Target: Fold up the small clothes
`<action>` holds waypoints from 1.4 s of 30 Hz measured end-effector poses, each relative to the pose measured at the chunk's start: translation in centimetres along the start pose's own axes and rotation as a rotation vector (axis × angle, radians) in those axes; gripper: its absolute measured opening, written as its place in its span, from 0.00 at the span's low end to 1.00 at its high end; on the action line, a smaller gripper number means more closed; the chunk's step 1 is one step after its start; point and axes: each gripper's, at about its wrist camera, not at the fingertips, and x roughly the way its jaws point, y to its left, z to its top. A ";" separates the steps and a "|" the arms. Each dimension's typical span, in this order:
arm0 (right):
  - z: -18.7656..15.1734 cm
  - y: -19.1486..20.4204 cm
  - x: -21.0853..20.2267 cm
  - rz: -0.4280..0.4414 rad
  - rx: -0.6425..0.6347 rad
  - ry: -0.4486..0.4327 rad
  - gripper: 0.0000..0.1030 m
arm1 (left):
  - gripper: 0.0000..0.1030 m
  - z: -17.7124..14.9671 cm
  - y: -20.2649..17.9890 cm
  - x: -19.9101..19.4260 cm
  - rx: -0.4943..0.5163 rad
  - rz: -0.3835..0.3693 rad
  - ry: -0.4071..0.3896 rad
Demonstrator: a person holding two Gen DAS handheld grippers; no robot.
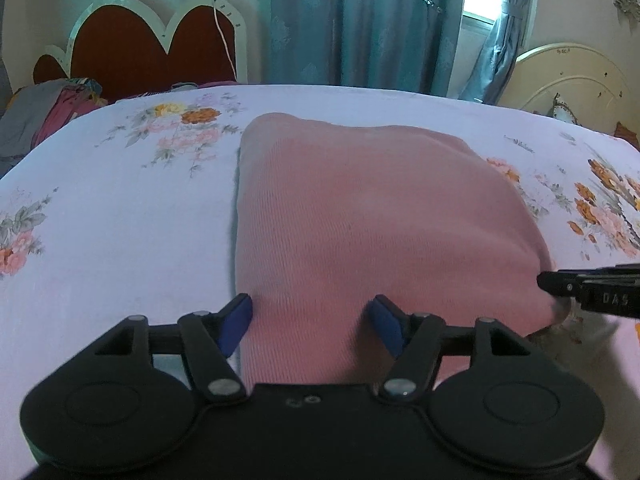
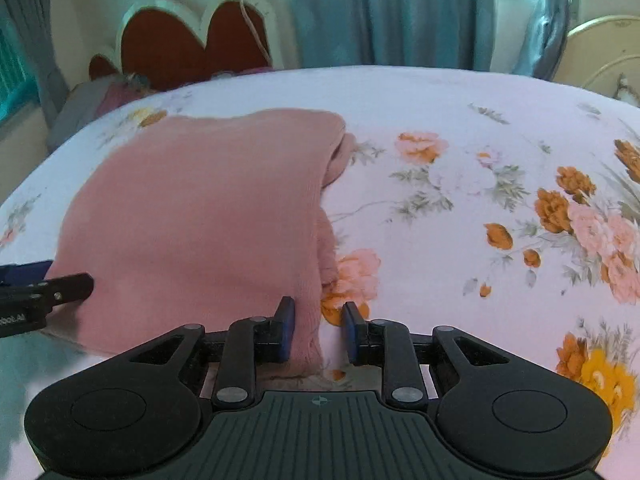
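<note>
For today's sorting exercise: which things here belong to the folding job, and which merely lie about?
Job:
- folded pink ribbed knit garment
- left hand-held gripper
- right hand-held gripper

Lying about:
- heap of grey and maroon clothes
- teal curtains
- red scalloped headboard

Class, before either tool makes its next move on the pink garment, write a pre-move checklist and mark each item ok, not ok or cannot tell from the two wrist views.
1. Pink garment lies folded on the bed sheet: ok.
2. Left tool open and not pressing the cloth: ok, its pads stand wide at the garment's near edge.
3. Right tool free of cloth: not ok, the garment's near corner sits between its narrowly parted pads.
4. Right tool actually gripping that corner: cannot tell.
5. Right edge tidy: not ok, under layers stick out there.
6. Sheet around the garment free of other items: ok.
</note>
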 end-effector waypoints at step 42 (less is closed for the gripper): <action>-11.9 0.6 -35.2 0.068 -0.088 -0.324 0.94 | 1.00 -9.1 -13.3 -32.2 -0.064 0.130 -0.281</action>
